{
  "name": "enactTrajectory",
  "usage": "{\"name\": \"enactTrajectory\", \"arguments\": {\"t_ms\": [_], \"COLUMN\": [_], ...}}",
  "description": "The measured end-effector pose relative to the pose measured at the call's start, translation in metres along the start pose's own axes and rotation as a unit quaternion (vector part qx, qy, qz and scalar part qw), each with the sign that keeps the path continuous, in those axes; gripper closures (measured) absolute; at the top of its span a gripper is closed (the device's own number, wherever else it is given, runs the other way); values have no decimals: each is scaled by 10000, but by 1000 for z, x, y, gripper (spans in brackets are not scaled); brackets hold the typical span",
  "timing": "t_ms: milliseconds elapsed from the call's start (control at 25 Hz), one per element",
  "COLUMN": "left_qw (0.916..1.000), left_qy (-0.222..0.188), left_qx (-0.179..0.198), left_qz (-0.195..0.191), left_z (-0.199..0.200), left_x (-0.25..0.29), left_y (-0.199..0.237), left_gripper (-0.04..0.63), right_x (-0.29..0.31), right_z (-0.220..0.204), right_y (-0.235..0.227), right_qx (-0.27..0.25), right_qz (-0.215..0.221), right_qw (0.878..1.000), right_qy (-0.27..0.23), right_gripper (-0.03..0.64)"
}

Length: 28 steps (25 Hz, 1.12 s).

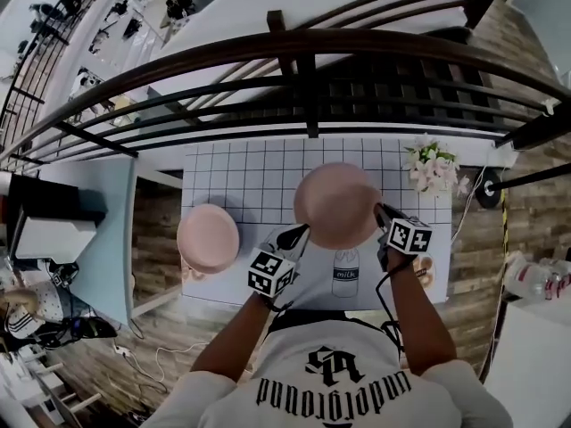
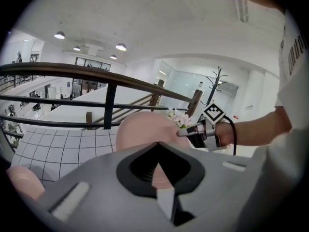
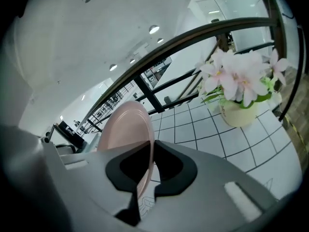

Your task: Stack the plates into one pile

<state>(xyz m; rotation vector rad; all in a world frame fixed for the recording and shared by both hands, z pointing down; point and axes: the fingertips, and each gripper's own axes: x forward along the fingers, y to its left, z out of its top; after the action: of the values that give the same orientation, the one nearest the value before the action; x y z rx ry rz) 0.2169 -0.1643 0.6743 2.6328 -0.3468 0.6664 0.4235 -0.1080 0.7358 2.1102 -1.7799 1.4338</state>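
The plate (image 1: pixel 337 205) was held up, about flat, its rim pinched on the left by the left claw (image 1: pixel 299 234) and on the right by the right claw (image 1: pixel 382 214).

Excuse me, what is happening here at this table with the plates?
A person holds one pink plate by its rim with both tools: the left claw grips its left edge, the right claw its right edge. It hangs above the white tiled table. A second pink plate lies at the table's left, not yet stacked.
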Motion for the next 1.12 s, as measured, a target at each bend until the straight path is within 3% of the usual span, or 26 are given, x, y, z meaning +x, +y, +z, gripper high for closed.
{"name": "enactTrajectory", "arguments": {"t_ms": [240,520,760,1120], "left_qw": [9991,9966,9936,9913], "left_qy": [-297,-618,-813,-892], "left_qx": [278,476,705,685], "left_qz": [128,268,328,680], "left_z": [16,25,36,21], "left_x": [-11,-59,-77,-116], "left_y": [-53,-75,-106,-118], "left_gripper": [546,546,546,546], "right_x": [-68,-128,-174,-176], "right_z": [16,21,12,-12], "right_y": [-9,20,17,37], "right_qx": [-213,-436,-464,-517], "right_qz": [146,252,322,665], "right_qw": [9990,9956,9933,9935], "right_qy": [-353,-793,-1005,-771], "right_gripper": [597,598,597,597]}}
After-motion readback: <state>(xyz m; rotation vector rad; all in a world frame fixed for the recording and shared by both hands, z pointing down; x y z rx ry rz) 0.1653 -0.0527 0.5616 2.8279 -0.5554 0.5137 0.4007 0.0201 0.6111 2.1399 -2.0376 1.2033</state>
